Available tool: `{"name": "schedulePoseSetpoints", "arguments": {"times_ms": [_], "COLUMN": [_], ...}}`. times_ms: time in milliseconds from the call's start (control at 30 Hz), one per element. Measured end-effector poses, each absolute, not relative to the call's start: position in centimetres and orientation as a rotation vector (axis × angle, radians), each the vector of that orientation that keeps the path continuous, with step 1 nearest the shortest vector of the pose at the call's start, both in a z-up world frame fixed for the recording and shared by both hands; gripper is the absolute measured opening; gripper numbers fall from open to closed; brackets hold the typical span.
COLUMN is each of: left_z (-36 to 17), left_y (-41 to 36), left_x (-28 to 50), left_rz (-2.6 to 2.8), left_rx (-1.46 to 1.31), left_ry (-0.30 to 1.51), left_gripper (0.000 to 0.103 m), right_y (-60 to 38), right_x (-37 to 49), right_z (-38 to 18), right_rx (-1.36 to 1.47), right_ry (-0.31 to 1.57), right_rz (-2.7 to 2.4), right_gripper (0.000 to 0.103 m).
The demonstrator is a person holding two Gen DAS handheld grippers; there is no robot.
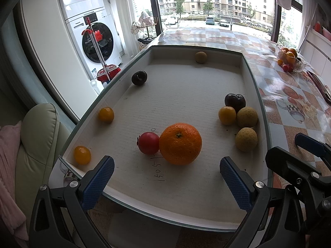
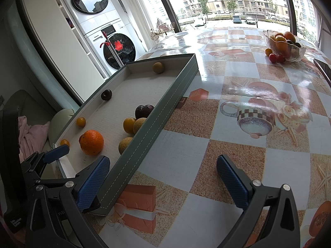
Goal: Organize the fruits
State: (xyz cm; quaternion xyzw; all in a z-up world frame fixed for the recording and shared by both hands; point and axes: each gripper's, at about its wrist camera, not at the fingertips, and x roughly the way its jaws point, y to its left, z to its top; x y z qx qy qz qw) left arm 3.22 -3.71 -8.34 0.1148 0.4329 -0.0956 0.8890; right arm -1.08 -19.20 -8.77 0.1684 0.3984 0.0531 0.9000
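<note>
A shallow grey-green tray with a white floor holds loose fruit. A big orange lies near its front, touching a red tomato. Yellow fruits, dark plums and tan round fruits lie scattered. My left gripper is open and empty, just in front of the orange. My right gripper is open and empty, straddling the tray's right wall over the table. The orange also shows in the right wrist view.
A glass bowl of fruit stands far right on the patterned tablecloth, with small tomatoes beside it. A dark flat object lies at the right edge. The table's left edge drops to a chair and washing machines.
</note>
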Motion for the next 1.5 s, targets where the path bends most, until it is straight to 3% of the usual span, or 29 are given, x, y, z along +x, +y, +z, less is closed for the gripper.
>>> {"name": "schedulePoseSetpoints", "arguments": {"times_ms": [700, 1000, 1500], "left_z": [-8.3, -8.4, -5.3], "left_y": [-3.8, -4.2, -2.8], "left_x": [3.3, 3.8, 4.6], "left_rz": [-0.204, -0.230, -0.206], "left_rx": [0.239, 0.240, 0.231], "left_ry": [0.903, 0.939, 0.987], "left_gripper": [0.102, 0.102, 0.102], "right_y": [-19.2, -18.7, -16.2], "right_x": [-1.1, 1.4, 4.1], "right_z": [-8.8, -7.4, -1.7], "right_rx": [0.343, 0.274, 0.035], "right_ry": [0.833, 1.036, 1.121], "right_rz": [0.112, 0.107, 0.024], "right_gripper": [0.103, 0.103, 0.103]}}
